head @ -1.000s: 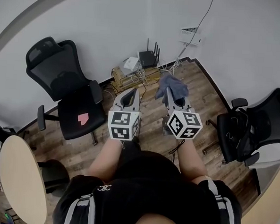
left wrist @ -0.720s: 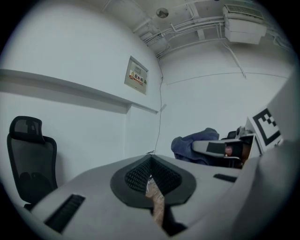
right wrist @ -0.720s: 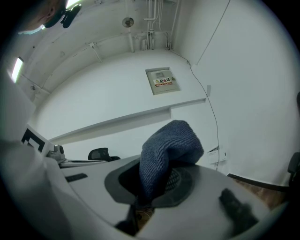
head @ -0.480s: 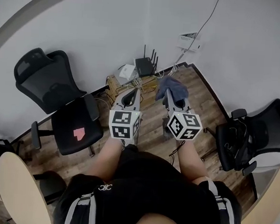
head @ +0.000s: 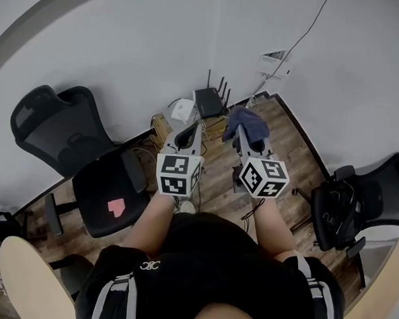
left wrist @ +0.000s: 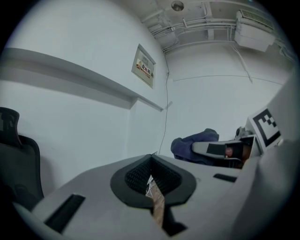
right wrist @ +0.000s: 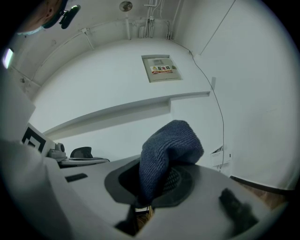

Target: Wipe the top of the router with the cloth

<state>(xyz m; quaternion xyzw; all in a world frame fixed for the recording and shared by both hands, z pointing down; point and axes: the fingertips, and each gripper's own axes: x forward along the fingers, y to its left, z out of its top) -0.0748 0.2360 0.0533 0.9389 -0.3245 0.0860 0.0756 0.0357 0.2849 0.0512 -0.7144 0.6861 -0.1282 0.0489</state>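
A black router with several upright antennas stands on the floor against the far wall, in the room's corner. My right gripper is shut on a dark blue cloth, which bunches above the jaws. The cloth hangs in the air short of the router and to its right. My left gripper is shut with nothing in it, held level beside the right one. In the left gripper view the cloth shows at the right, and the router is out of sight.
A white box and tangled cables lie left of the router. A black office chair with a pink note stands at the left, another chair at the right. A white wall box hangs above the corner.
The view has shifted toward the corner, so the router sits a little closer and more central. Both grippers stay shut and keep their places side by side.
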